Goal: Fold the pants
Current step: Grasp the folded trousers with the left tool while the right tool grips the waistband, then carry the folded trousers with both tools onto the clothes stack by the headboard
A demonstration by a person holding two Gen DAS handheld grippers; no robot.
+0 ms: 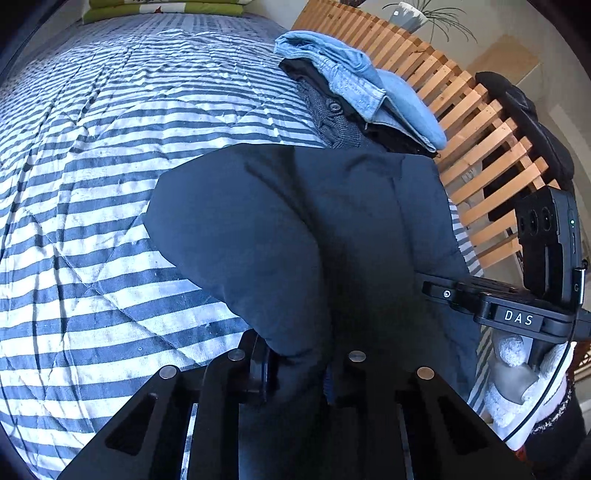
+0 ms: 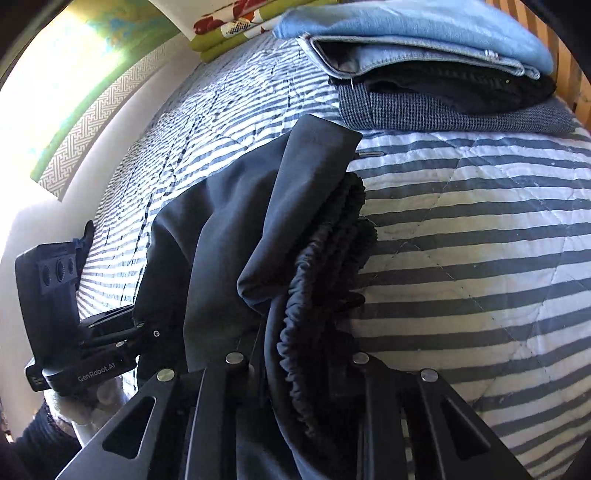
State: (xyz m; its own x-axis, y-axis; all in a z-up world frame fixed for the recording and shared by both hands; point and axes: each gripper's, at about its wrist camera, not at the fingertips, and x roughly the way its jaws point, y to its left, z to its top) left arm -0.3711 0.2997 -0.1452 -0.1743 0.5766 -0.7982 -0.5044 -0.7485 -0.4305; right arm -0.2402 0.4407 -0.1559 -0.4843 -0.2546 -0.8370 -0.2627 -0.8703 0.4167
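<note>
While both tongs are clamping it, the dark navy smooth-woven pants (image 1: pixel 317 229) are hanging bunched and lifted partly off the bed, near the foot-side stack. The left gripper (image 1: pixel 299 369) is pinching a plain folded edge, jaws nearly closed on cloth. The right gripper (image 2: pixel 295 369) is pinching the ruffled black elastic waistband (image 2: pixel 325 280), jaws likewise narrow with fabric between. In the right wrist view the garment's long axis is running away from the camera, its squared folded end pointing toward the stack. Underneath is lying a quilted blue-and-white striped bedcover (image 1: pixel 110 184), wrinkled, with diamond stitching. A pile of folded clothes (image 1: pixel 351 96), light blue denim over black and grey tweed, is sitting at the bed's edge beside a slatted light-wood bed frame (image 1: pixel 461 122). A white knit glove (image 1: pixel 517 387) is gripping the right tool's handle. A green floral pillow (image 2: pixel 229 29) is lying against the far wall.
</note>
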